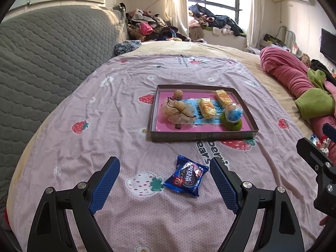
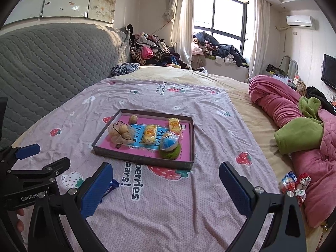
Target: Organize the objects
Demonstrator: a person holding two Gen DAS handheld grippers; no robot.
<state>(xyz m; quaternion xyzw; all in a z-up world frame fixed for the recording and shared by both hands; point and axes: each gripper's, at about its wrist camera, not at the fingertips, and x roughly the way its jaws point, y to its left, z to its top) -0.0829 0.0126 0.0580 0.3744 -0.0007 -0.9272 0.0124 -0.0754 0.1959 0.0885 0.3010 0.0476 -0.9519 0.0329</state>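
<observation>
Tongs, left [image 1: 164, 180] and right [image 2: 166, 180], both gaped wide, empty; only the left view showed the whole blue snack packet [image 1: 186, 178] between its fingers.

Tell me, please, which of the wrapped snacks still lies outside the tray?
The blue cookie packet, lying on the bedsheet between the left gripper's open fingers; both yellow packets sit inside the tray.

Pink tray [image 1: 247, 113] (grey walls), strawberry-print sheet [image 1: 126, 109].
</observation>
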